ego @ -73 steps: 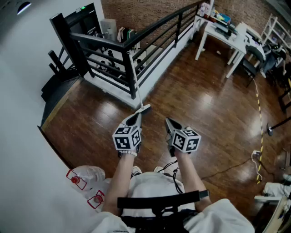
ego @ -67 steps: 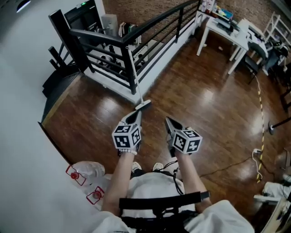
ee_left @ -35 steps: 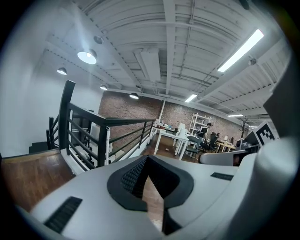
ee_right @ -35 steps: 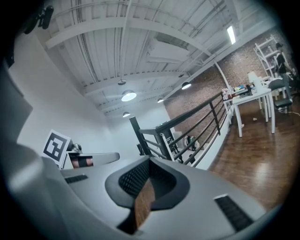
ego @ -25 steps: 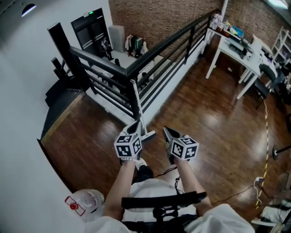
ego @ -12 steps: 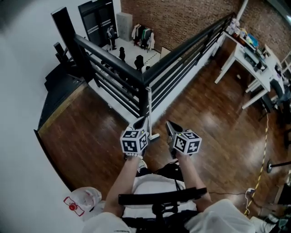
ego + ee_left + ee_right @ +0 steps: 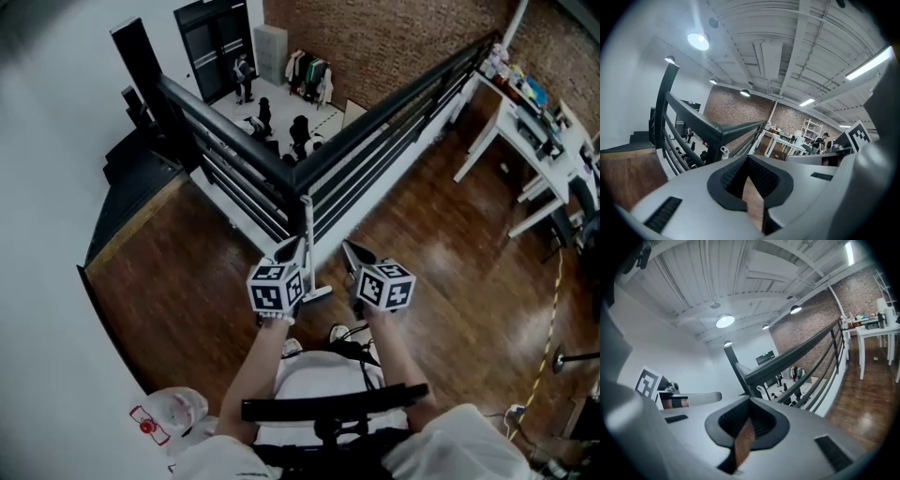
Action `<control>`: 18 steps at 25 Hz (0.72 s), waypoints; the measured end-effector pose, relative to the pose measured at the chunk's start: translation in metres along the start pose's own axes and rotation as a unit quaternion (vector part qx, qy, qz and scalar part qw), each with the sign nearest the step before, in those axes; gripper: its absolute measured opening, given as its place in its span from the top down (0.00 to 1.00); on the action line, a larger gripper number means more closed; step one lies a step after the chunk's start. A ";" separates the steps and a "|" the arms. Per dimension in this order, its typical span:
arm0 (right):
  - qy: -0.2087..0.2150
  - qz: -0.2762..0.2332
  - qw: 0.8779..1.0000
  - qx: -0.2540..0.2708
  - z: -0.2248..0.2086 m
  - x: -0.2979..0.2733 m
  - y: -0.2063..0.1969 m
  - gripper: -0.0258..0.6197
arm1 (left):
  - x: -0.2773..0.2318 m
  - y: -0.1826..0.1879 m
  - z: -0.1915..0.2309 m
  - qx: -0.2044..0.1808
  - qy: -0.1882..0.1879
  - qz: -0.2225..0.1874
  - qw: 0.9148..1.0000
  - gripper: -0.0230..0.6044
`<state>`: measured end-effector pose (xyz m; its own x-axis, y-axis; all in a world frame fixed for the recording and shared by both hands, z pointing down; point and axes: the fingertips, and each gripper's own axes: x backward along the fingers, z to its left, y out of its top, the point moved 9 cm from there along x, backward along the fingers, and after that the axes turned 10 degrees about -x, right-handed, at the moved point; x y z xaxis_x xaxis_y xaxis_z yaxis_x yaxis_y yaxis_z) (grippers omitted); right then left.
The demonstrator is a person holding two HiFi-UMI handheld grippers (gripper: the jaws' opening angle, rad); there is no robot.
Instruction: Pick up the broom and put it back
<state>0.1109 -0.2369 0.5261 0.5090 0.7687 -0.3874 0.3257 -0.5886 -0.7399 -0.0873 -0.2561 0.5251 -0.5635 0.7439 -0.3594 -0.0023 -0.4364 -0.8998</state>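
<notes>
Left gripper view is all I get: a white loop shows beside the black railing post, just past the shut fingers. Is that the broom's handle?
Observer: Likely. The head view shows the broom upright against the railing corner, with its brush head on the wooden floor.
Operator: Where does it stand relative to the two grippers?
Observer: Its handle rises between the left gripper and the right gripper, nearer the left.
Operator: Is the right one free?
Observer: The right gripper view shows its fingers shut with nothing between them.
</notes>
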 end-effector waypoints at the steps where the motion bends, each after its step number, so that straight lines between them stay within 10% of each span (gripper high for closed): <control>1: 0.004 0.002 1.000 0.003 -0.001 -0.003 0.004 0.94 | -0.002 0.002 0.001 0.001 0.005 -0.001 1.000 0.97; 18: 0.032 0.063 0.997 0.028 -0.036 -0.082 0.018 0.90 | -0.039 0.004 0.027 0.027 0.051 0.022 0.998 0.97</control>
<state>0.1039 -0.3195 0.5649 0.5934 0.6704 -0.4454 0.2121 -0.6640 -0.7170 -0.0873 -0.3009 0.5422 -0.4765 0.7700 -0.4244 -0.0253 -0.4945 -0.8688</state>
